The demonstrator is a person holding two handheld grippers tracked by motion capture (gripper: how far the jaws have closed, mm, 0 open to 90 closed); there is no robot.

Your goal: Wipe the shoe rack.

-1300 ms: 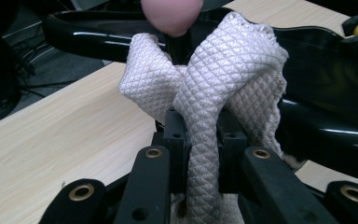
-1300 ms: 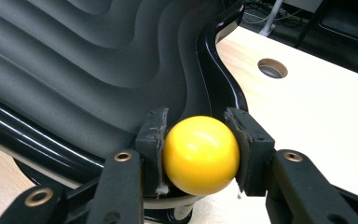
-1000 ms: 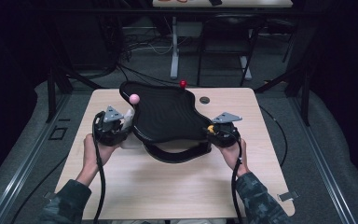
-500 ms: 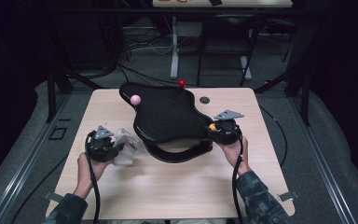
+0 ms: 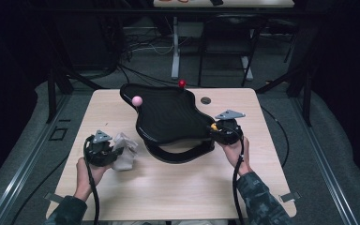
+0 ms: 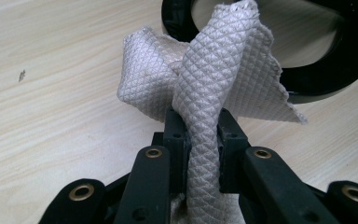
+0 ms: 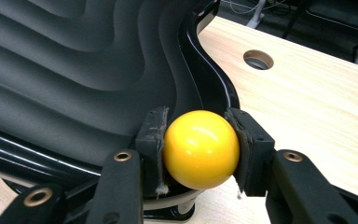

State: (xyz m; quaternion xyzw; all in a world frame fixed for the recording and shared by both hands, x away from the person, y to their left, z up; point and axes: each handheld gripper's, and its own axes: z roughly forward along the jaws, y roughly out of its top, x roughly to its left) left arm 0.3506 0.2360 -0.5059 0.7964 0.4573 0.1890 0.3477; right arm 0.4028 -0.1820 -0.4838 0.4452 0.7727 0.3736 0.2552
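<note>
My left gripper (image 5: 104, 149) sits low at the table's left, jaws clamped on a white quilted cloth (image 6: 205, 107), my forearm running in from the bottom edge. My right gripper (image 5: 222, 130) is level at the right, pads pinching a glossy yellow ball (image 7: 200, 149).

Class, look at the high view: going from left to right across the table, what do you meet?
Left gripper → white cloth → pink ball → red ball → table hole → right gripper.
</note>
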